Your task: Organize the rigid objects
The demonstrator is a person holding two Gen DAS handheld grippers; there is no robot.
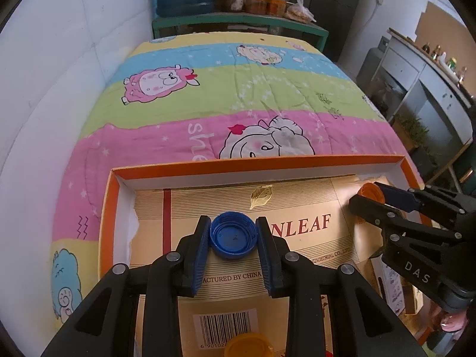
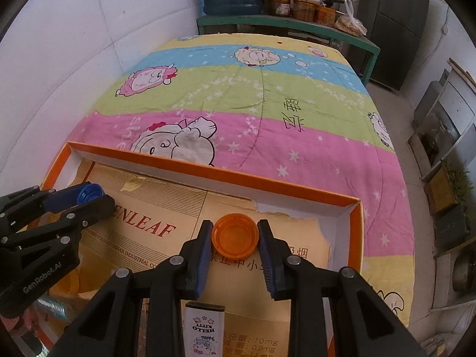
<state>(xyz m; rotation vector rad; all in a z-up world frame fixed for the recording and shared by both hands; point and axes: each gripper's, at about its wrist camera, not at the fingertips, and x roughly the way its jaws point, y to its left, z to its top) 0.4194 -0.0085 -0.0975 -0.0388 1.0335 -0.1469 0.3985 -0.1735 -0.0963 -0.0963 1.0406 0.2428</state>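
— Where are the caps?
— Both over the orange tray (image 1: 255, 160): left gripper (image 1: 233, 235) clamped on the blue cap (image 1: 233, 235), right gripper (image 2: 235, 233) clamped on the orange cap (image 2: 235, 233), toward two o'clock.
— Tricky?
— Light, stiff, slick plastic, I'd say; squeeze across the ribbed rim.

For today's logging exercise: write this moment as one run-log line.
left tongs: shut on blue cap | right tongs: shut on orange cap | both over orange tray

Ribbed plastic blue cap (image 1: 233, 239), translucent orange cap (image 2: 235, 233), glossy cardboard tray (image 2: 208, 172), quilted cloth bedspread (image 1: 238, 95).
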